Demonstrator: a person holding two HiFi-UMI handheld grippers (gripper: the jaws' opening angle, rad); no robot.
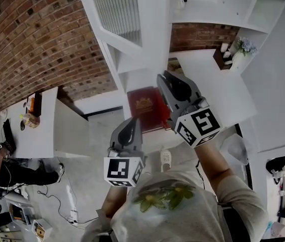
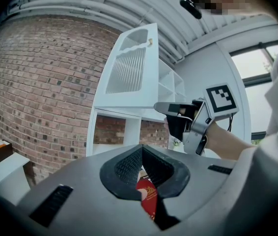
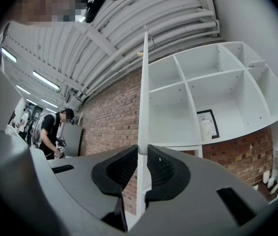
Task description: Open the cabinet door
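Your shirt (image 1: pixel 175 205) w/ the leaf print fills the bottom of the head view, both forearms reaching out from it. R gripper (image 1: pixel 162 78) is further out & higher. It's pinching the free edge of the white cabinet door (image 1: pixel 117 9): in the R gripper view that thin edge runs straight up btwn the two ribbed pads, each pad touching a side. In the L gripper view the door's slatted face turns toward the brick wall (image 1: pixel 31 34), w/ a small knob near its upper edge. The door stands swung out from the cabinet (image 3: pixel 212 87), whose open cubbies show to the right of the edge, a framed print (image 3: pixel 208 124) in one. L gripper (image 1: pixel 134 120) hangs lower & left of the R one, apart from the door, pads meeting at the tips w/ nothing pinched. Thru the gap behind those tips you see a red book (image 2: pixel 149 200), which lies beneath both grippers in the head view. A person (image 3: pixel 55 132) stands far left by the wall
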